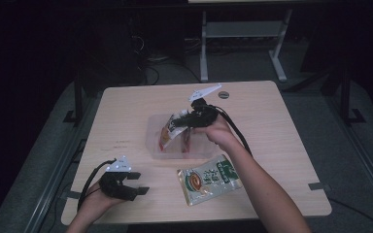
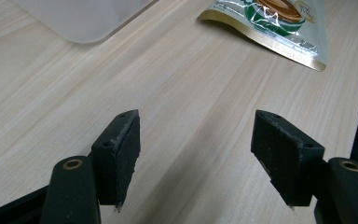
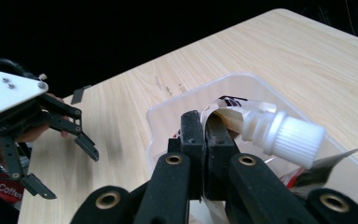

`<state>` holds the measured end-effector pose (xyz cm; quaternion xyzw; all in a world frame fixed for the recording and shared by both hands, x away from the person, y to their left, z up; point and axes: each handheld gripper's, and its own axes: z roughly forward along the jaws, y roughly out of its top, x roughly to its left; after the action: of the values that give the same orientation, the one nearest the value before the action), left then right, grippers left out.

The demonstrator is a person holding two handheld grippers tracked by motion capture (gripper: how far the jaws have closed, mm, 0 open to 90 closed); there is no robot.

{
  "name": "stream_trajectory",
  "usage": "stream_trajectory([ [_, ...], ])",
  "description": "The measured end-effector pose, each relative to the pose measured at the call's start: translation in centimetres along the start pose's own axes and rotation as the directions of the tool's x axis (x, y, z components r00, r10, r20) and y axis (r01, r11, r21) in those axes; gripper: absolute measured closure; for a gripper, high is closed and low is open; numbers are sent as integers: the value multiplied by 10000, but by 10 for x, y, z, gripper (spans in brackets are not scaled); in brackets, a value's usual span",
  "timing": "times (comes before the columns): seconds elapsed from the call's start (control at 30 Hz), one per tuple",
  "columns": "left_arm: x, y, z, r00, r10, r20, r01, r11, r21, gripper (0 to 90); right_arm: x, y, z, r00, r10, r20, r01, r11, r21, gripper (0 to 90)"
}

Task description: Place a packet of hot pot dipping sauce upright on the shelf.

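Pale wood table [image 1: 281,126]: one clear plastic tub [image 1: 154,130] at its centre. One green pouch [image 1: 209,177] lies just nearer the person, print illegible. Right gripper [image 3: 205,135] is clamped on one spouted pouch [image 3: 284,135] over the tub. Left gripper [image 2: 196,154] spread, empty, left of tub.

The left gripper [image 1: 135,182] is held low with jaws spread, while the right gripper [image 1: 183,120] (raised, forearm extended) is clamped tight.

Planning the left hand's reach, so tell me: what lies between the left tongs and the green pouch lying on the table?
Bare wood: in the left gripper view, only table separates the open left tongs from the green pouch.
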<state>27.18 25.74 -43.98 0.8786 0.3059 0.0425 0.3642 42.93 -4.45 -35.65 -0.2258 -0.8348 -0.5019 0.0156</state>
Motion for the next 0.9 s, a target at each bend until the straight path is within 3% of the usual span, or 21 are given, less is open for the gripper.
stream_trajectory([
  [0.2, 0, 0, 0, 10000, -11, 29, 11, 10000, 19, 325, 2, 1, 4, 9999, -66, -83, 67, 10000, 60, 857],
  [0.33, -1, 0, 0, 10000, -47, 22, 48, 10000, -31, 325, 2, 2, 1, 9998, -6, -214, 0, 9996, -266, 853],
  [0.63, 0, 0, 0, 10000, -31, 47, 31, 10000, 31, 325, 5, 6, -13, 9998, -111, -151, 103, 9985, -538, 844],
  [0.9, -1, 0, 1, 9999, -110, 55, 110, 9999, -25, 325, 15, 9, -34, 9990, -448, -24, 446, 9973, -581, 761],
])
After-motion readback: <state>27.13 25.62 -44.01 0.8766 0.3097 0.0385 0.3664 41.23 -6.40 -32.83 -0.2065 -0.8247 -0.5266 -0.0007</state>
